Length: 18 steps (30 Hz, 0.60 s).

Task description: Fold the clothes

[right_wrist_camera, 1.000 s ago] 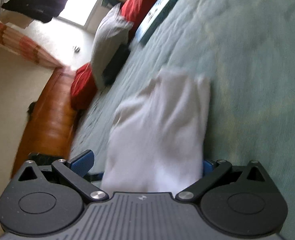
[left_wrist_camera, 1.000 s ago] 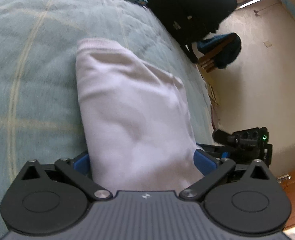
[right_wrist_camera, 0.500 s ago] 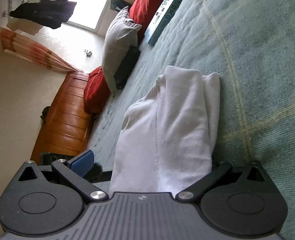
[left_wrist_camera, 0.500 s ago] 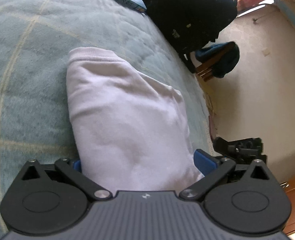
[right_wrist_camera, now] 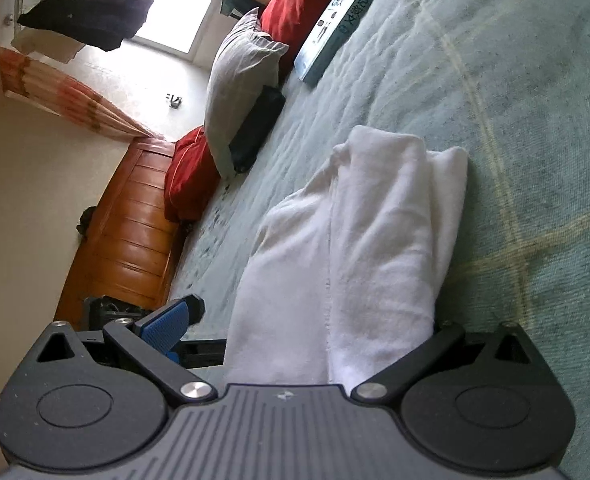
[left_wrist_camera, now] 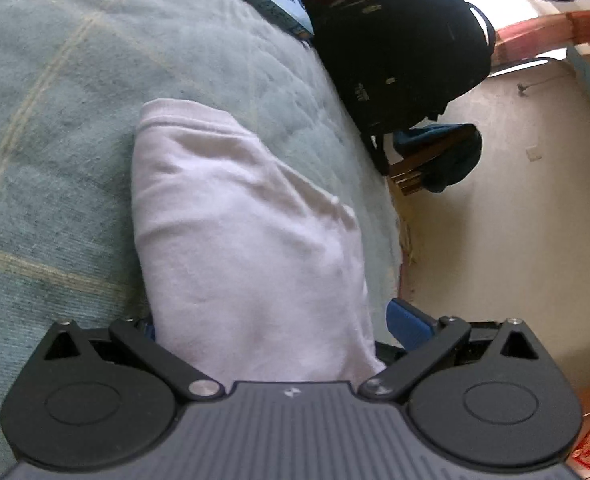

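Observation:
A folded white garment (left_wrist_camera: 239,232) lies on the grey-green blanket (left_wrist_camera: 55,100) of a bed. In the left wrist view my left gripper (left_wrist_camera: 271,324) straddles its near end with jaws wide apart; the blue right fingertip (left_wrist_camera: 409,324) shows beside the cloth, the left one is mostly hidden. In the right wrist view the same garment (right_wrist_camera: 359,248) shows folded layers, and my right gripper (right_wrist_camera: 303,320) straddles its near end, open; the blue left pad (right_wrist_camera: 167,320) stands clear of the cloth, the right pad is hidden behind it.
A book (right_wrist_camera: 339,20) lies far up the blanket (right_wrist_camera: 515,120), with red and grey pillows (right_wrist_camera: 243,84) and a wooden bed frame (right_wrist_camera: 131,232) to the left. A black backpack (left_wrist_camera: 399,52) and a chair with blue cloth (left_wrist_camera: 435,156) stand past the bed edge.
The garment has come to rest flat on the blanket. Both grippers have stayed open around its near end, and the views have shifted slightly.

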Available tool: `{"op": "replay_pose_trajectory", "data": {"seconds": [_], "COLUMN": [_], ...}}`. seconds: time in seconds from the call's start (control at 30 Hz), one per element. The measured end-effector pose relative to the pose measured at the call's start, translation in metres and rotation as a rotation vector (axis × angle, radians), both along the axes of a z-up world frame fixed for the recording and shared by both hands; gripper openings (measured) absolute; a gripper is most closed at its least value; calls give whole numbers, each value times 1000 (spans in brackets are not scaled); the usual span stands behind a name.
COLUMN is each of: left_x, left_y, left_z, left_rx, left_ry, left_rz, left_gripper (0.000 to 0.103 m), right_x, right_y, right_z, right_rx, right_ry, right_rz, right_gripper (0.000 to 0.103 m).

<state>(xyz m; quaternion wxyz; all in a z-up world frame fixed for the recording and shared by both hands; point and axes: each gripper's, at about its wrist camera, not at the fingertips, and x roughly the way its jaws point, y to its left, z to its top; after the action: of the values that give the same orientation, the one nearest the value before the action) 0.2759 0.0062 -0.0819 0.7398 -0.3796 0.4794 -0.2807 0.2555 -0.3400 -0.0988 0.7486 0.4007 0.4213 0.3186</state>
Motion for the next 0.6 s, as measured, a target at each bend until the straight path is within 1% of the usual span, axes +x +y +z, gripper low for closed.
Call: {"op": "replay_pose_trajectory", "data": {"seconds": [0.27,0.43,0.6], "left_x": [5,6,4], "left_y": [1,5,22], "left_z": [19,32,44], "left_rx": [-27,-10,9], "left_ry": [-16,-44,-70], "left_rz": [-19,-11,5], "left_gripper": [101,101,101], "right_x": [-4,-4,-1], "right_y": [10,17,38], "right_z": [19,25,32], "right_rx": [-26,-17,-17], "right_ry": [-40,-48,-62], "right_rz": [21,40,73], "right_gripper": [103,103,103]}}
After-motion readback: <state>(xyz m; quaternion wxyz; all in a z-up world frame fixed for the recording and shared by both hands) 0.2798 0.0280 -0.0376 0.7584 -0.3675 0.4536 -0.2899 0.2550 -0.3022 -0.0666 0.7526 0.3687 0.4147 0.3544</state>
